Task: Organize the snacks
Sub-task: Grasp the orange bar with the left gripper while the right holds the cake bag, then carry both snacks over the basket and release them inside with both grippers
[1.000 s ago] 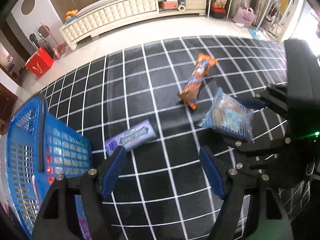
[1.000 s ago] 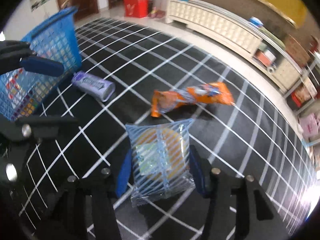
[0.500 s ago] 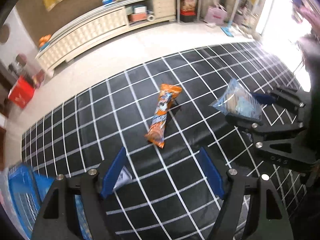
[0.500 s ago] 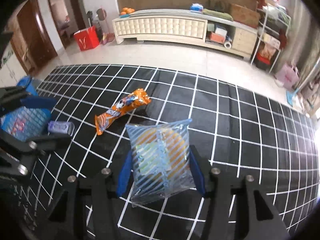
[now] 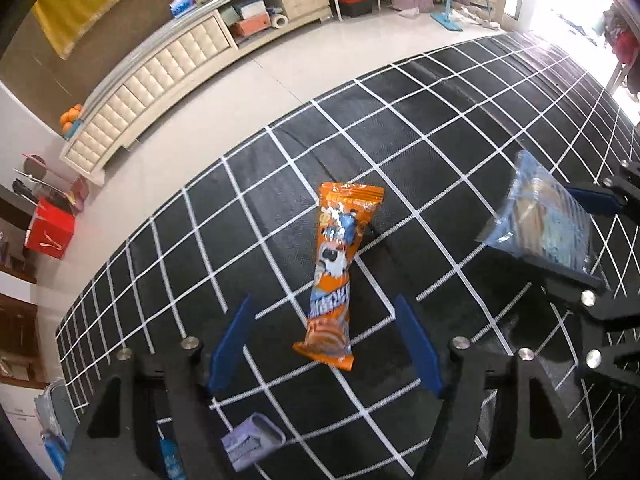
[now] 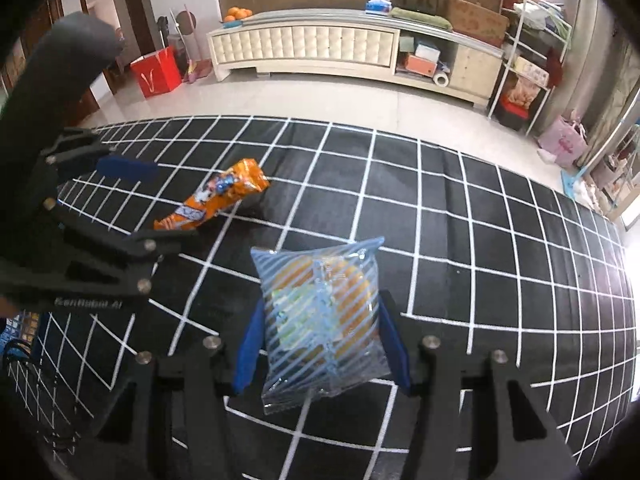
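An orange snack packet [image 5: 336,264] lies on the black grid mat [image 5: 460,128]. My left gripper [image 5: 324,344] hangs over the packet's near end, blue fingers on either side. Its jaws are closing, and the pads stand clear of the wrapper. My right gripper [image 6: 322,340] is shut on a clear blue-striped bag [image 6: 320,312] with something orange inside, held above the mat. In the right wrist view, the left gripper [image 6: 176,204] straddles the orange packet [image 6: 224,192]. The left wrist view shows the striped bag [image 5: 540,224] at the right. A purple packet [image 5: 252,446] lies behind the left fingers.
A corner of the blue basket [image 6: 16,336] shows at the lower left of the right wrist view. A long white cabinet [image 6: 304,46] and a red bag [image 6: 158,72] stand on the tiled floor beyond the mat. Shelves [image 6: 528,72] with clutter are at the far right.
My left gripper has moved from above the purple packet to over the orange one, and the basket has left its view. Its jaws have narrowed a little. My right gripper still holds the striped bag.
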